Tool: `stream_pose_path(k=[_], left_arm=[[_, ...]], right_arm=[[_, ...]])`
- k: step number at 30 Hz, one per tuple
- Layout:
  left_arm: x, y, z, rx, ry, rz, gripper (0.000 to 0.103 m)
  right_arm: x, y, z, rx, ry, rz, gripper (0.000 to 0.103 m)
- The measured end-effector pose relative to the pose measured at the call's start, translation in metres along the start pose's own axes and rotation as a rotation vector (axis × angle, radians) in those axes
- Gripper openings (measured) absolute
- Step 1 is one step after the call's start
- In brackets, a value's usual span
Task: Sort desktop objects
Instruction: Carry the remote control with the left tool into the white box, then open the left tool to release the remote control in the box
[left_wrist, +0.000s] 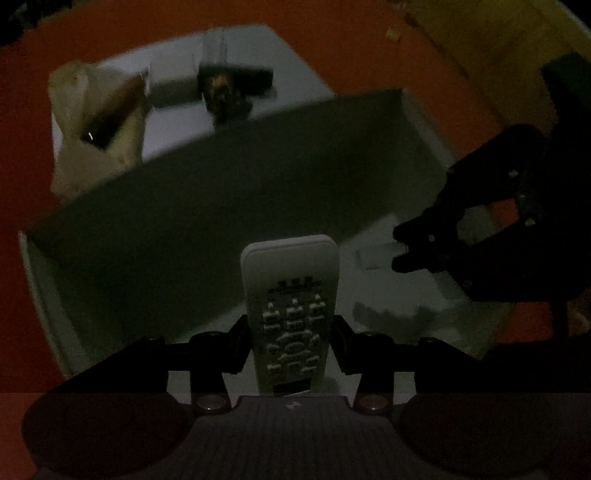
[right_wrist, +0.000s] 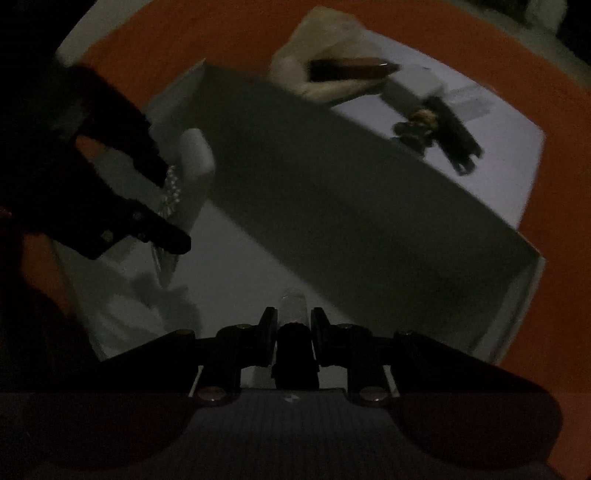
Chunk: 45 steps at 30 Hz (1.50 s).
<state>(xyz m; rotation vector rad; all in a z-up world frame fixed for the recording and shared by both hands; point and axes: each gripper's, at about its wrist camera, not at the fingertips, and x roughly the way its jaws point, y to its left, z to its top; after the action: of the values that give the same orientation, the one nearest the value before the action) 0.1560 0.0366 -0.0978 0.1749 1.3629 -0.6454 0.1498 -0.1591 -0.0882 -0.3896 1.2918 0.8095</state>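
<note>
Left tongs (left_wrist: 291, 341): clamped across remote control (left_wrist: 290, 295) near its lower half, above white box (left_wrist: 207, 192). Likely light, rigid, smooth-sided; best gripped across long edges. Right tongs (right_wrist: 290, 334): closed on small dark object (right_wrist: 294, 350), kind indistinct, over same box.

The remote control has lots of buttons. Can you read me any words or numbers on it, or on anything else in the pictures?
None can be read.
Remote control, held in the left hand-held gripper: markings on its buttons and a dark label near its bottom end, all too dim and blurred to read.
White box and the things behind it: no writing that I can make out.
</note>
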Motion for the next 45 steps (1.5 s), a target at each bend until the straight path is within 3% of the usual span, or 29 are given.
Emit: stream_pose_path(k=[8, 18, 24, 25, 26, 28, 30, 31, 36, 45], left_arm=[[0.044, 0.002, -0.007, -0.026, 0.079, 0.011, 0.04], [0.063, -0.002, -0.016, -0.032, 0.087, 0.039, 0.032], [0.068, -0.004, -0.019, -0.015, 0.085, 0.07, 0.032], [0.068, -0.004, -0.02, -0.013, 0.082, 0.076, 0.037], [0.067, -0.005, -0.02, -0.011, 0.068, 0.099, 0.059], [0.067, -0.004, -0.022, -0.017, 0.046, 0.135, 0.099], [0.066, 0.0, -0.025, -0.034, 0.033, 0.162, 0.103], [0.069, 0.005, -0.025, -0.057, 0.047, 0.155, 0.103], [0.085, 0.032, -0.033, -0.175, 0.122, 0.124, 0.103], [0.08, 0.042, -0.035, -0.192, 0.14, 0.11, 0.103]], right_arm=[[0.05, 0.01, -0.01, -0.058, 0.096, -0.007, 0.022], [0.086, -0.002, -0.032, -0.001, 0.226, -0.032, 0.022], [0.091, -0.001, -0.038, 0.01, 0.244, -0.034, 0.022], [0.092, -0.001, -0.039, 0.011, 0.243, -0.037, 0.023], [0.092, -0.001, -0.04, 0.014, 0.242, -0.039, 0.024], [0.091, -0.005, -0.042, 0.066, 0.245, -0.04, 0.045], [0.09, -0.011, -0.045, 0.121, 0.244, -0.041, 0.086], [0.089, -0.013, -0.047, 0.139, 0.24, -0.045, 0.089], [0.089, -0.011, -0.057, 0.156, 0.262, -0.053, 0.09], [0.092, -0.006, -0.062, 0.152, 0.284, -0.041, 0.092]])
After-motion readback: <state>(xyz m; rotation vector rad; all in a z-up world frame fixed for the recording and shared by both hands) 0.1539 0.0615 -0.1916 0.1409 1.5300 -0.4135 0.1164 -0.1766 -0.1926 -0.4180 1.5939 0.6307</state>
